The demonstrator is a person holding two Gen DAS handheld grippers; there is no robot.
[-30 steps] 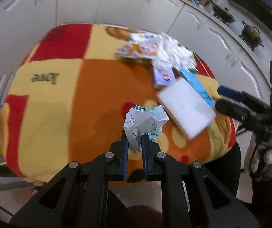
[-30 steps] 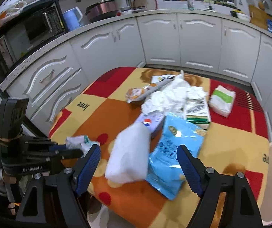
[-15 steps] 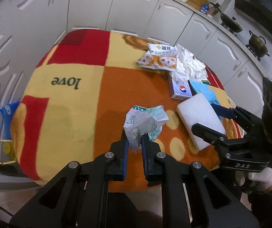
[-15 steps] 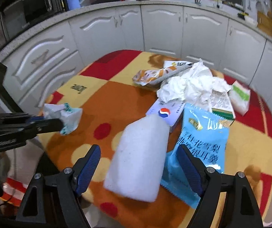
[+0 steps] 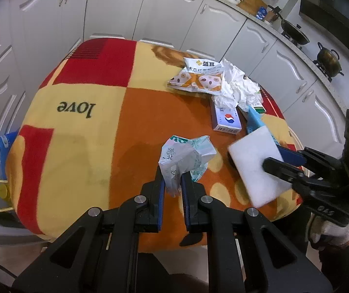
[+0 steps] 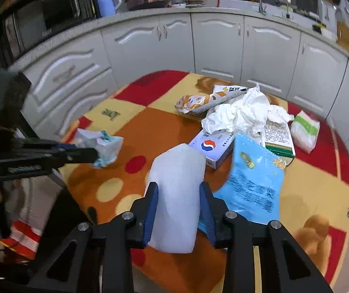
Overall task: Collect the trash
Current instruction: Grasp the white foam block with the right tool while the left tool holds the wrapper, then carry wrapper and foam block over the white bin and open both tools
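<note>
While the left hand-held gripper (image 5: 173,183) pinches a crumpled green-and-white wrapper (image 5: 186,156) at lower centre of its view, the right hand-held gripper (image 6: 178,205) has its blue fingers (image 6: 151,202) pressed on either side of a white foam block (image 6: 176,195) low in the right wrist frame. Both sit over the patterned tabletop (image 5: 81,127). Toward the upper right of the left view lie a snack packet (image 5: 198,78), crumpled tissue (image 5: 235,85) and a small Pepsi-logo box (image 5: 225,119); a blue pouch (image 6: 254,180) lies just beside the foam block.
</note>
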